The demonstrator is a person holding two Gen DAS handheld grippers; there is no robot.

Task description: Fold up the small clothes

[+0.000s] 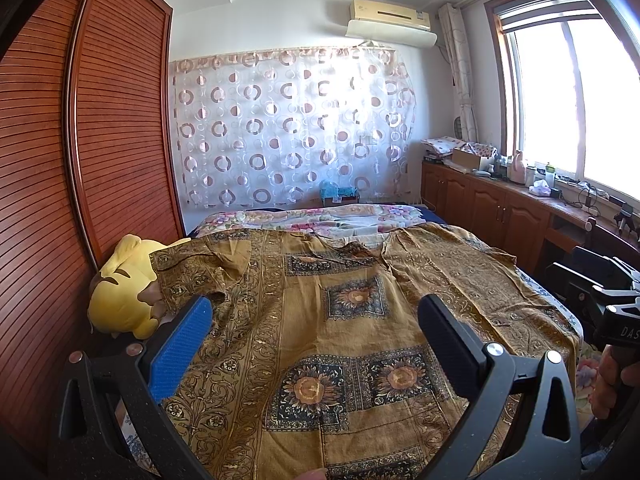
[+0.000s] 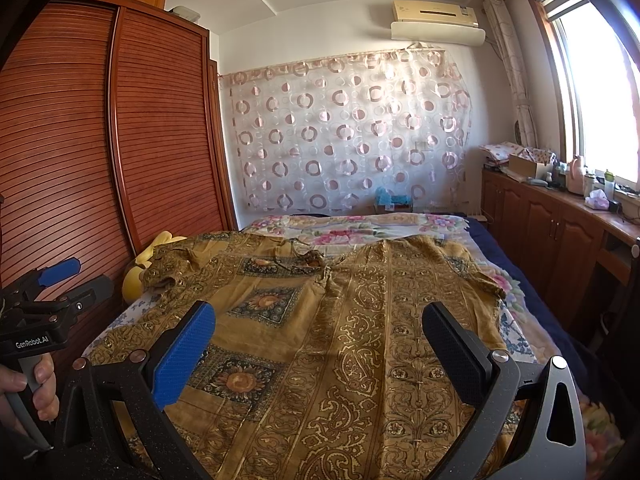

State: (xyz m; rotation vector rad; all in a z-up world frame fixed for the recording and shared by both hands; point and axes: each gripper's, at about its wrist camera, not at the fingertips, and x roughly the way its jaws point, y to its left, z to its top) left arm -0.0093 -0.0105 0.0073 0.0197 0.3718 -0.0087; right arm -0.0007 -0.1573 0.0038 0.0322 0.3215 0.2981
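A mustard-brown short-sleeved shirt (image 1: 336,320) with dark sunflower squares and paisley bands lies spread flat on the bed, collar away from me, sleeves out to both sides. My left gripper (image 1: 316,312) hovers open above its lower left half, nothing between the blue pad and the black pad. My right gripper (image 2: 320,320) hovers open over the same shirt (image 2: 360,340), above its lower right half, also empty. The left gripper (image 2: 60,280) shows at the left edge of the right wrist view, held by a hand. The right gripper (image 1: 612,300) shows at the right edge of the left wrist view.
A floral bedsheet (image 1: 320,216) covers the bed beyond the shirt. A yellow plush toy (image 1: 120,292) lies at the bed's left edge against the slatted wooden wardrobe (image 1: 80,160). Low wooden cabinets (image 2: 560,224) with clutter run along the right under the window.
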